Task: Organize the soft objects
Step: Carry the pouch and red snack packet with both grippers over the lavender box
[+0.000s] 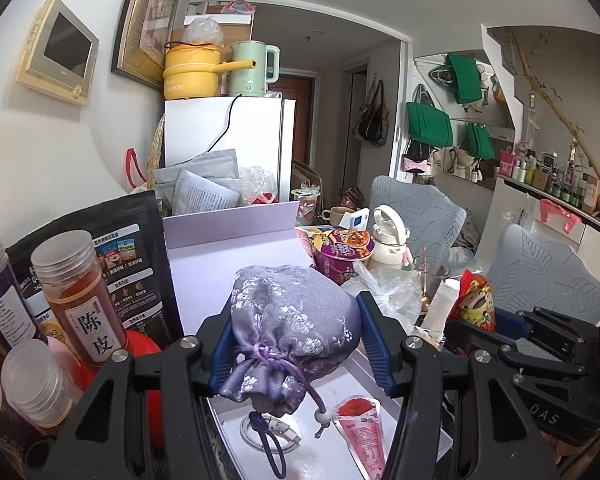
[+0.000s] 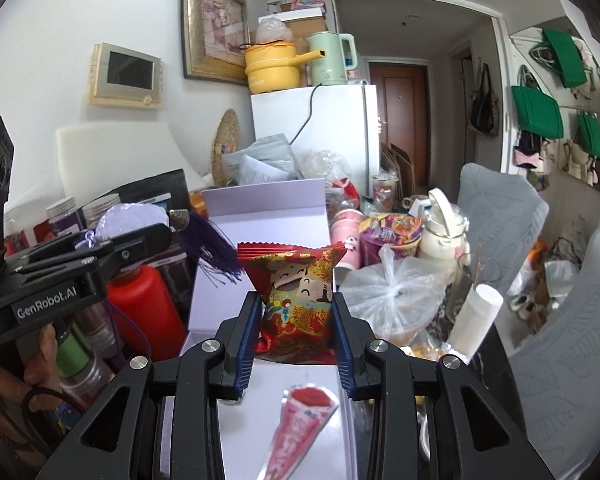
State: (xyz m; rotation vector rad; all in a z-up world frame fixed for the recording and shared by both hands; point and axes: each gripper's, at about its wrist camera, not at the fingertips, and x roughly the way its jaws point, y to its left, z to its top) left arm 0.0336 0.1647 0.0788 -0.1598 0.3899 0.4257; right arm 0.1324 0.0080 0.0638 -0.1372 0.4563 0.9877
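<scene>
My left gripper (image 1: 296, 344) is shut on a lilac brocade drawstring pouch (image 1: 296, 320), held above the open lilac box (image 1: 236, 280); its purple cord and bead hang down. My right gripper (image 2: 294, 334) is shut on a red and gold cartoon snack bag (image 2: 296, 300), also raised over the box (image 2: 260, 232). A pink cone-shaped packet (image 1: 360, 432) lies on the box floor below both, and it shows in the right wrist view too (image 2: 300, 428). The right gripper with its bag appears at the right of the left view (image 1: 476, 308); the left gripper with the pouch (image 2: 132, 220) is at the left of the right view.
Jars (image 1: 80, 292), a black pouch (image 1: 124, 256) and a red bottle (image 2: 144, 312) crowd the box's left side. To its right stand a noodle cup (image 1: 344, 252), a white flask (image 1: 388, 240), a tied plastic bag (image 2: 392, 292) and a paper roll (image 2: 476, 320). A white fridge (image 1: 236, 132) stands behind. A hand (image 2: 36, 360) holds the left tool.
</scene>
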